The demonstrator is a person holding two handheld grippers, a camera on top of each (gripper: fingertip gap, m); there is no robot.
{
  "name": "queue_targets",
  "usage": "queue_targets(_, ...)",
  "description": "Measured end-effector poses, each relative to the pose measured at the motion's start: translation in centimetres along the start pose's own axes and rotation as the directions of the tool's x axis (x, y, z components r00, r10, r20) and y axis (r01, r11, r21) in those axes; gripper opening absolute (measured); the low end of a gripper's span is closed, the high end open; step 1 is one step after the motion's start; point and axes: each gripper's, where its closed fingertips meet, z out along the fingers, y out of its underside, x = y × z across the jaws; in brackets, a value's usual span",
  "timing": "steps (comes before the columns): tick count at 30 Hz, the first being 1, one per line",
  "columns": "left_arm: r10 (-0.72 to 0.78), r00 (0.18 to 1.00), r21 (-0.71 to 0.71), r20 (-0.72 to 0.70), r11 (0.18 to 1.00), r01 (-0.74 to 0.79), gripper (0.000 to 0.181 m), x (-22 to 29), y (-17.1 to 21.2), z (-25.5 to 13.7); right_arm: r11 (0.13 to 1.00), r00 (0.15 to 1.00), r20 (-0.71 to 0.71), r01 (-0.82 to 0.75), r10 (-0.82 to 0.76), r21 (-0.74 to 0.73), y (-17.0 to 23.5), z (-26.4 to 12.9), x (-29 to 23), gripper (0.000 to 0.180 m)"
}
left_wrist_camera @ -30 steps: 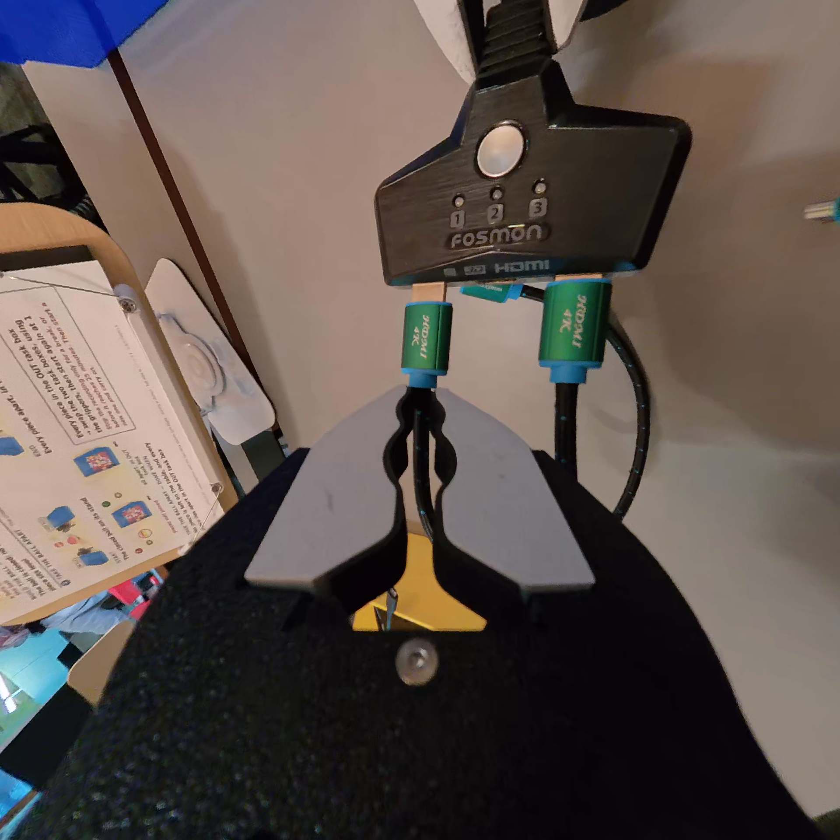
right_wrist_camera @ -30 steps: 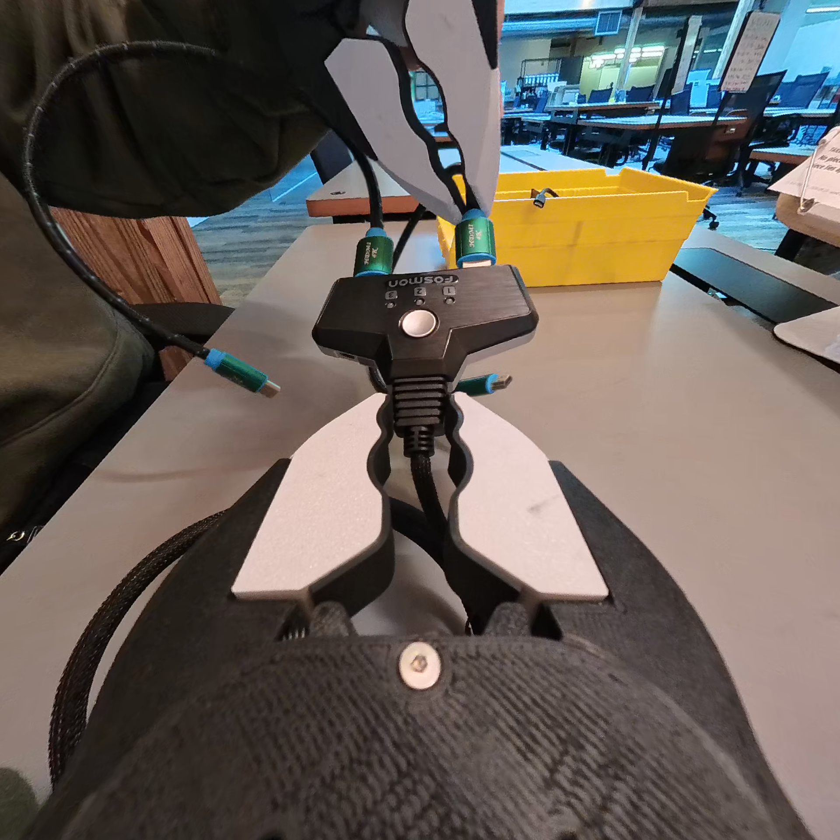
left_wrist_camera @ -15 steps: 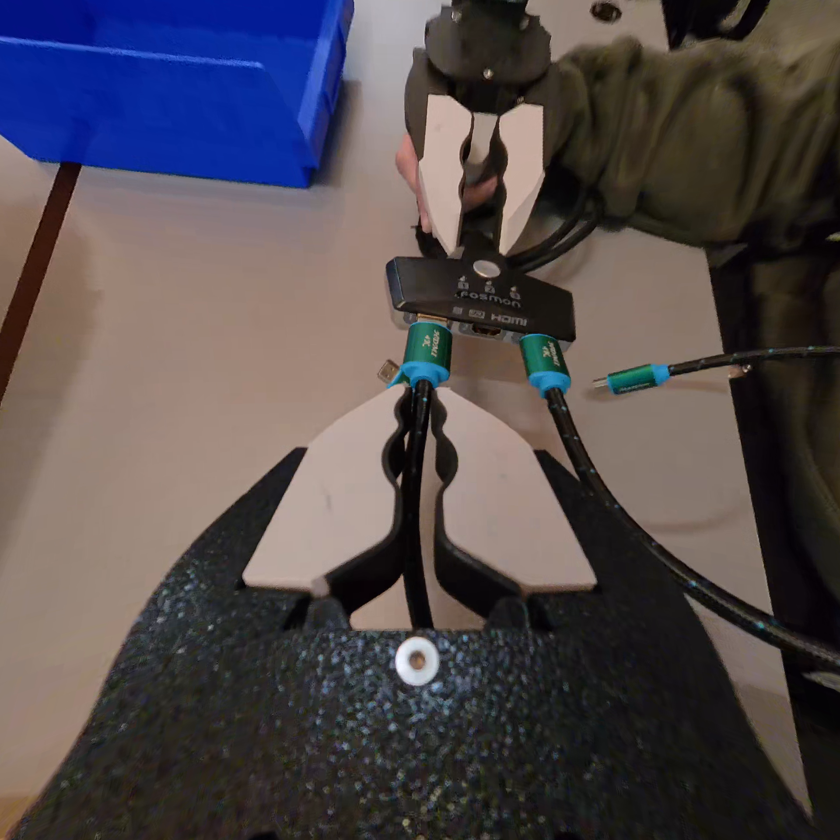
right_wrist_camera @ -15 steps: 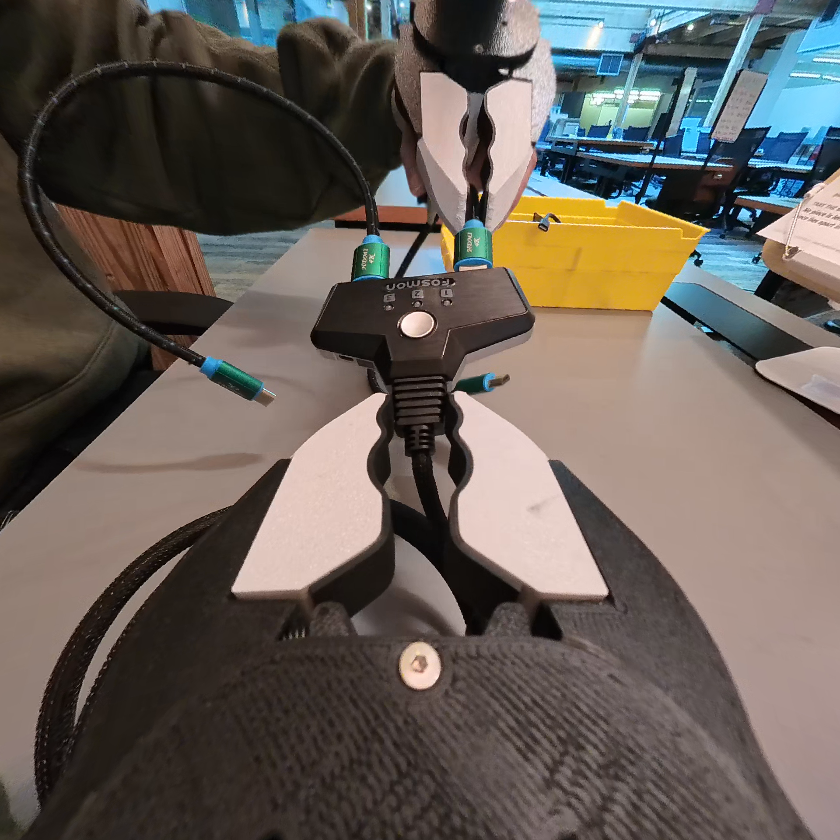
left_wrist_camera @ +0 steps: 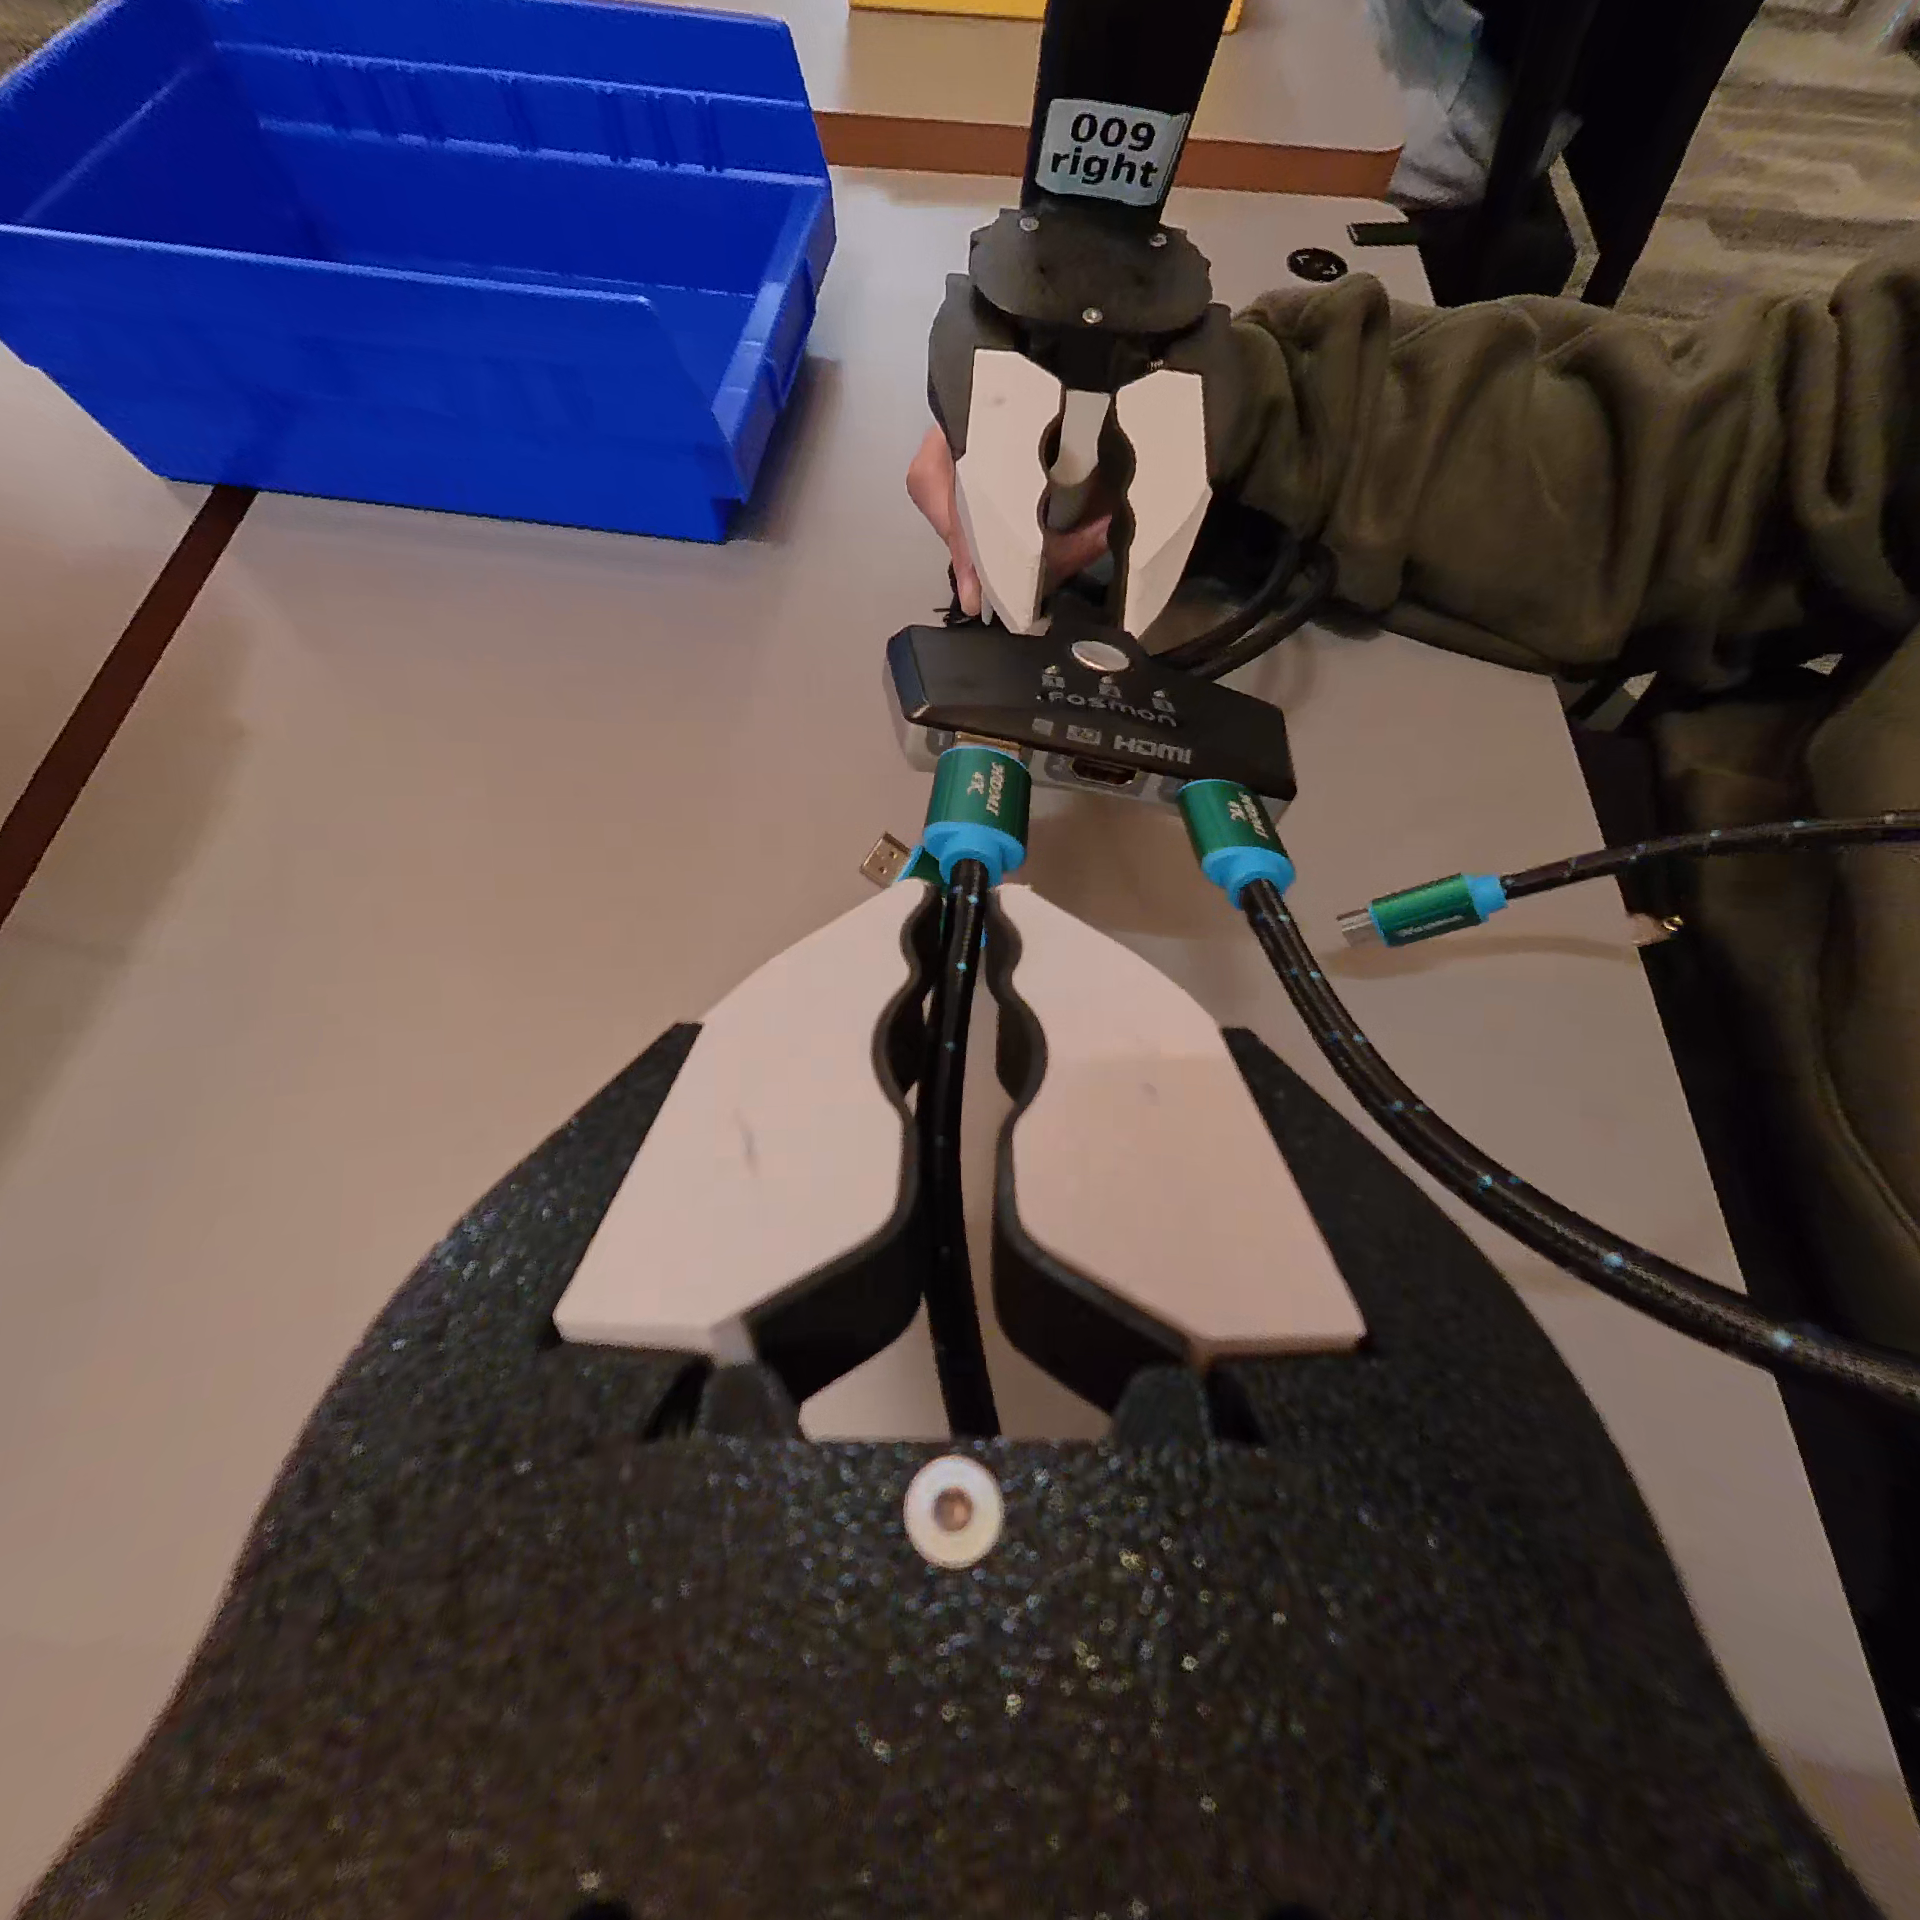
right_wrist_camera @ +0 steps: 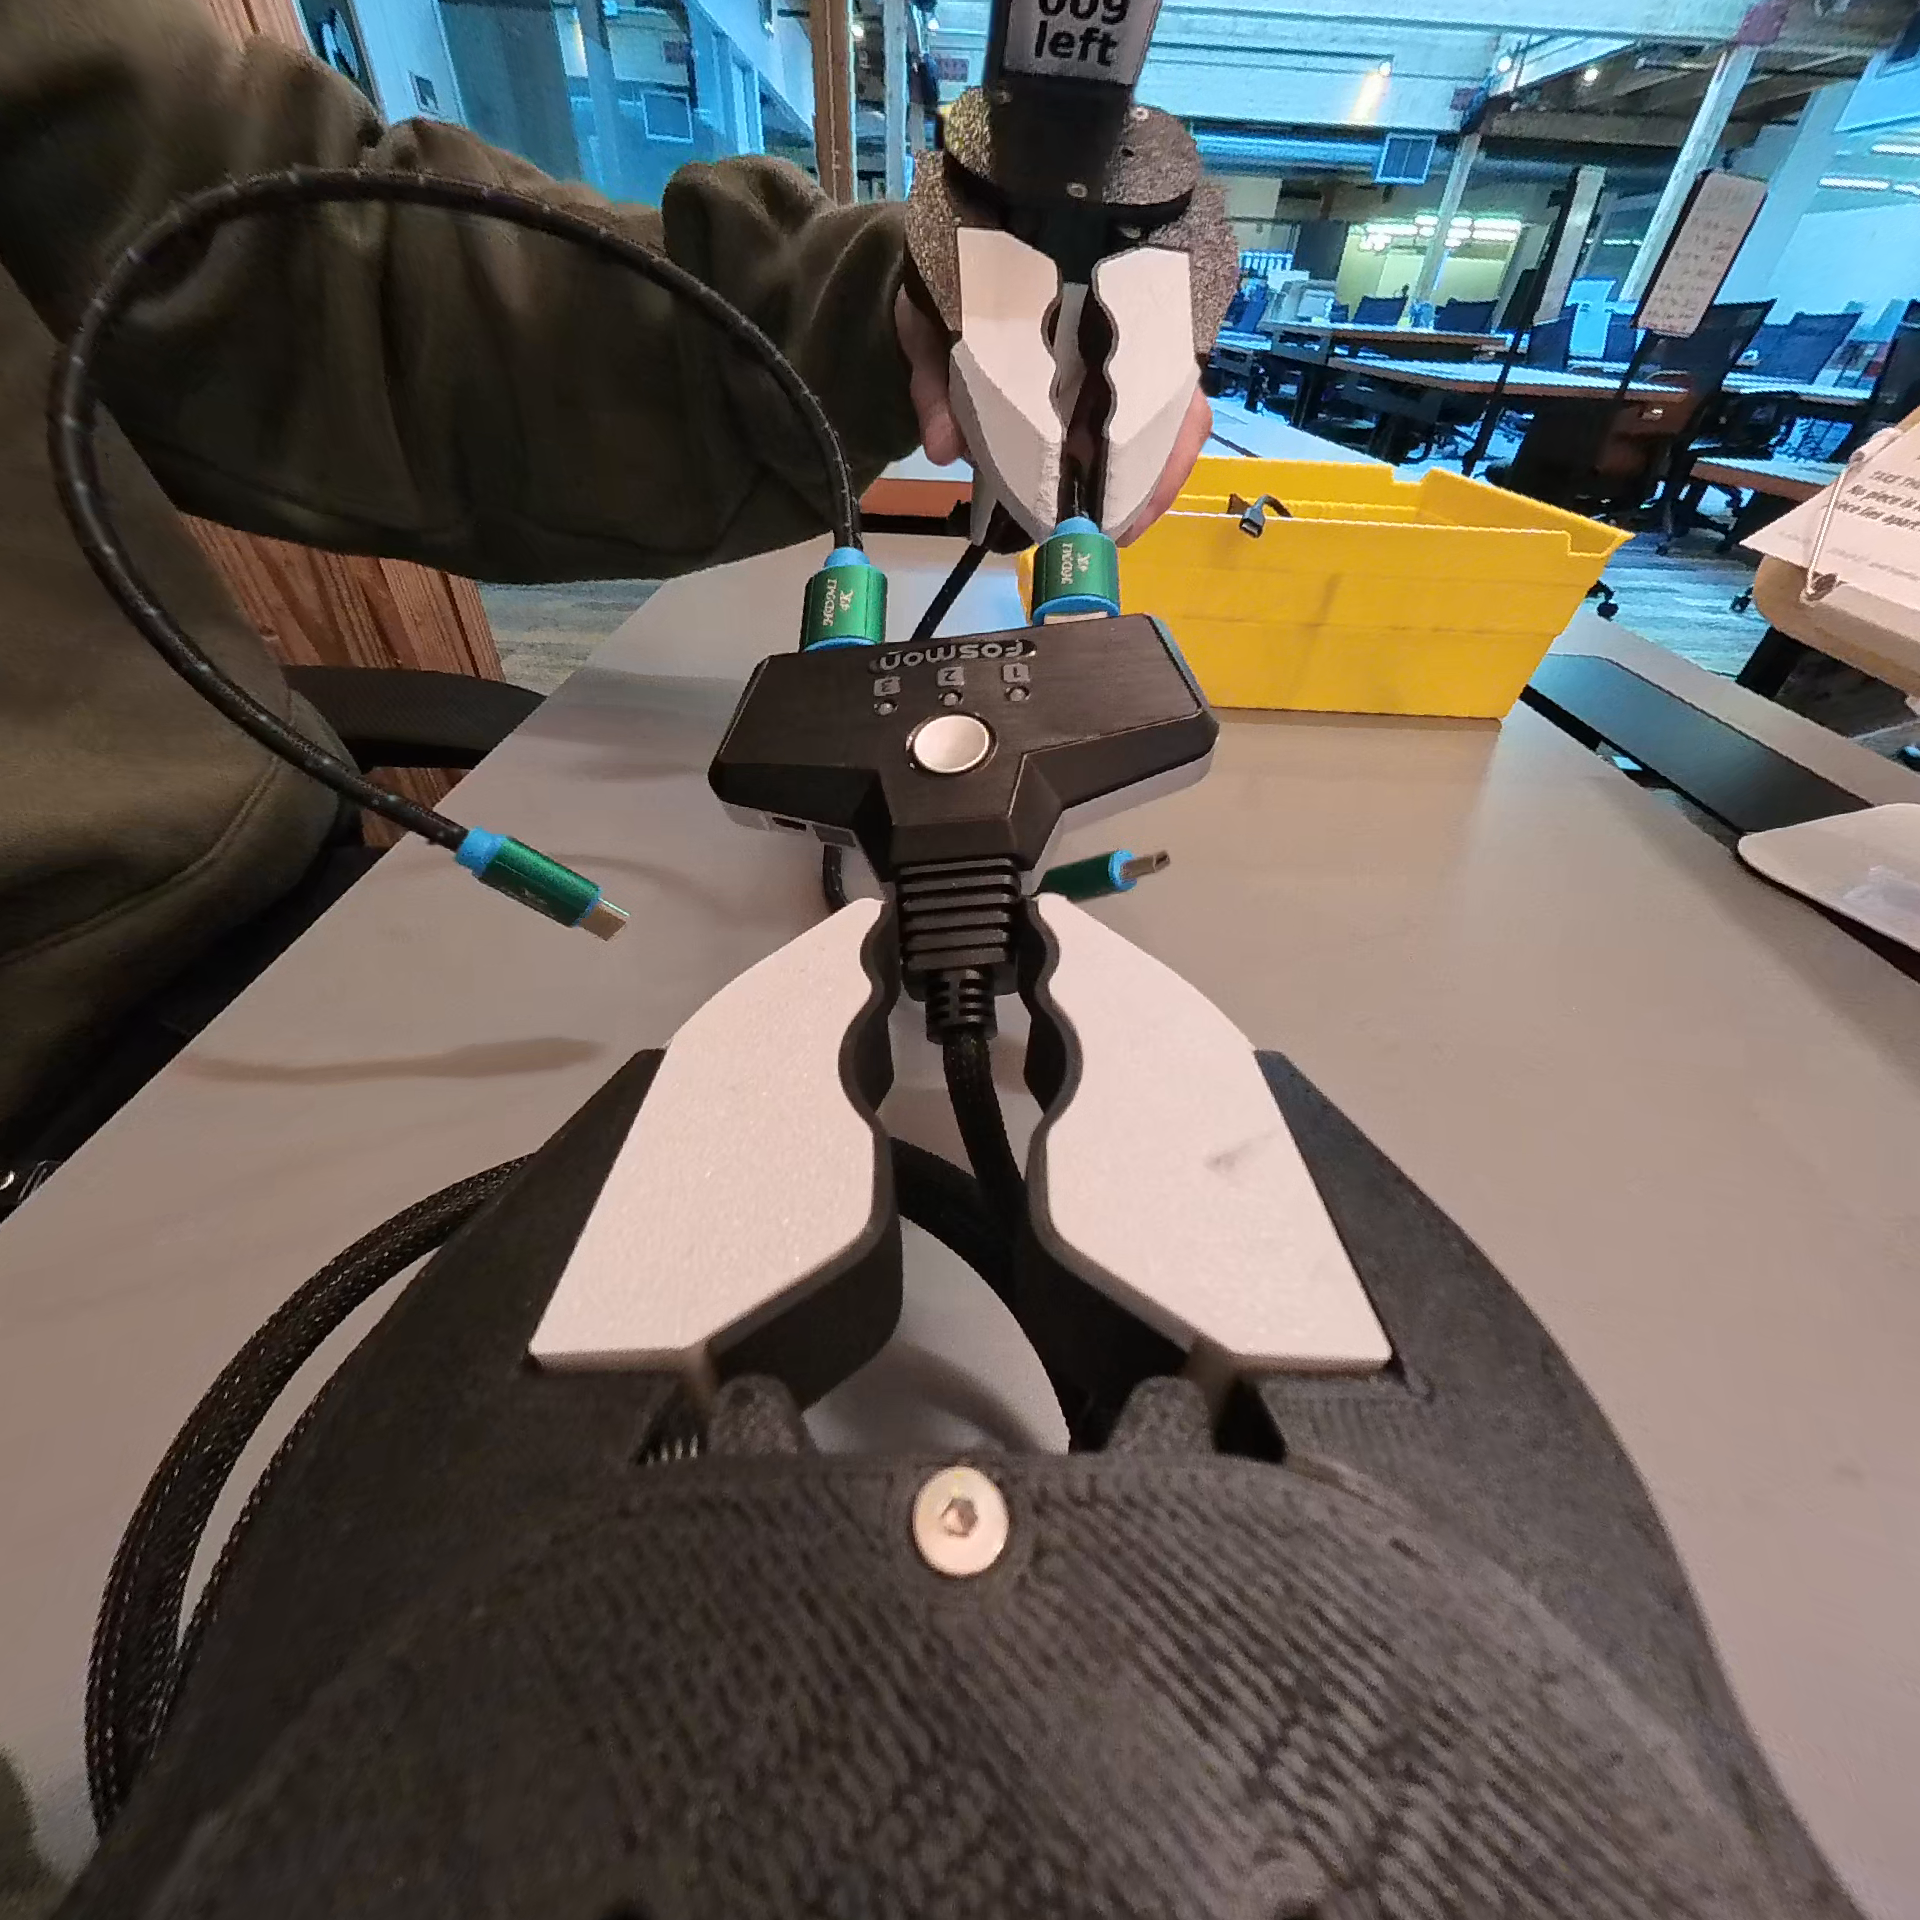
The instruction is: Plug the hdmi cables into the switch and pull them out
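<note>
The black HDMI switch (left_wrist_camera: pixel 1091 707) lies on the grey table, also in the right wrist view (right_wrist_camera: pixel 966 717). My right gripper (right_wrist_camera: pixel 956 925) is shut on the ribbed collar of its braided lead; it shows opposite in the left wrist view (left_wrist_camera: pixel 1081 613). My left gripper (left_wrist_camera: pixel 956 894) is shut on a cable just behind its green plug (left_wrist_camera: pixel 977 810), which sits in the switch's left port with some metal showing. A second green plug (left_wrist_camera: pixel 1231 831) sits in the right port. The middle port is empty. The left gripper (right_wrist_camera: pixel 1070 509) also shows in the right wrist view.
A loose green plug (left_wrist_camera: pixel 1423 909) hangs just right of the switch, and another (right_wrist_camera: pixel 1101 868) lies beneath it. A blue bin (left_wrist_camera: pixel 416 260) stands beyond on the left. A yellow bin (right_wrist_camera: pixel 1351 592) stands behind the switch. A person's olive sleeve (left_wrist_camera: pixel 1507 468) is close by.
My left gripper has swung to a different angle and drawn back a little from the switch, still holding the cable with its plug in the port. The right gripper has not moved.
</note>
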Motion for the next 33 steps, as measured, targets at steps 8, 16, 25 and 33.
queue_targets(8,0.126,0.988,-0.061,0.086,0.991,-0.121,0.006,0.0,-0.2,0.1,1.000,1.000,-0.013,-0.018,0.018,-0.003,0.0,0.0,0.3,0.022)
queue_targets(16,0.176,0.984,-0.159,0.039,0.973,-0.168,0.006,-0.4,0.0,0.2,0.998,1.000,0.000,0.000,0.000,-0.066,0.8,0.6,0.0,0.022)
queue_targets(25,0.186,0.982,-0.201,0.038,0.964,-0.175,0.006,-0.6,0.2,0.3,0.997,1.000,-0.007,0.002,-0.002,-0.074,0.9,0.6,0.0,0.022)
queue_targets(33,0.127,0.986,-0.086,0.112,0.989,-0.117,0.006,-1.1,-0.1,0.3,1.000,0.997,-0.076,-0.006,0.006,-0.002,0.0,0.0,1.0,0.022)
